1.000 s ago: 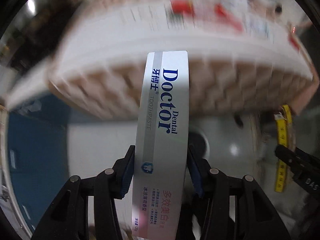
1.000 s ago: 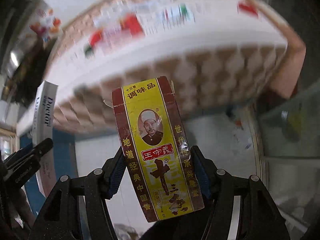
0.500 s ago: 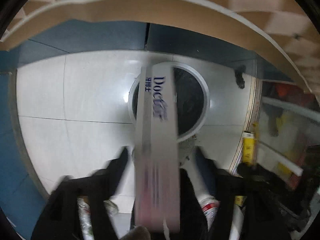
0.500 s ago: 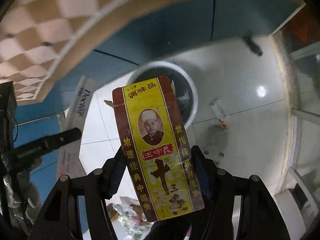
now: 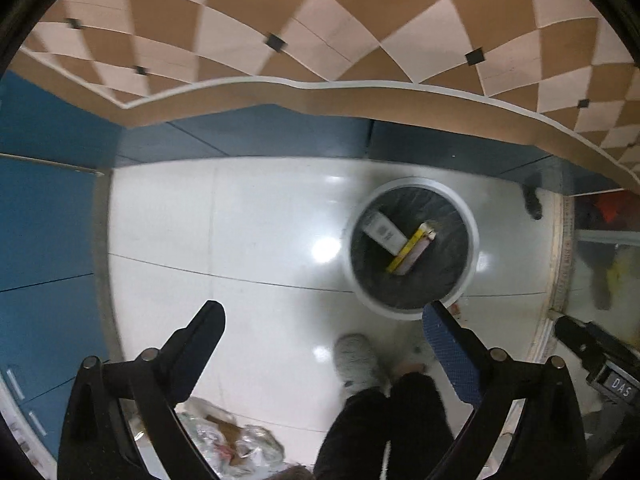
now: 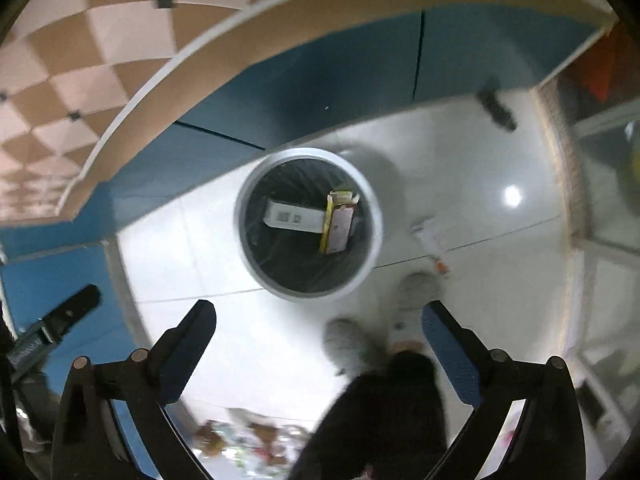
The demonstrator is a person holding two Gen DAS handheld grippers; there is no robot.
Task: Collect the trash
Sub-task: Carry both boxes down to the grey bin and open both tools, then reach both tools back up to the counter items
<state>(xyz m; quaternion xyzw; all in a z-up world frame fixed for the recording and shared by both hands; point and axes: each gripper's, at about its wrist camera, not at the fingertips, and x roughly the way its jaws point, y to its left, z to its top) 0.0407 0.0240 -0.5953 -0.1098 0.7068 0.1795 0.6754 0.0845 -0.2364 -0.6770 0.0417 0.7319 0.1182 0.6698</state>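
A round white trash bin (image 5: 476,240) with a black liner stands on the white floor below. Inside it lie a white toothpaste box (image 5: 383,231) and a yellow spice box (image 5: 412,250). The bin rim (image 6: 244,240), the white box (image 6: 294,217) and the yellow box (image 6: 338,224) also show in the right wrist view. My left gripper (image 5: 322,316) is open and empty, above the floor left of the bin. My right gripper (image 6: 318,316) is open and empty, just short of the bin.
A checkered counter (image 5: 320,20) overhangs blue cabinet fronts (image 5: 44,216). The person's leg and grey slippers (image 5: 358,360) are below. A clear bag of trash (image 5: 228,440) lies on the floor at the bottom. A scrap of litter (image 6: 430,240) lies right of the bin.
Both grippers opened and let go of their boxes. The toothpaste box and the yellow spice box fell into the bin. Both views tilted further down toward the floor.
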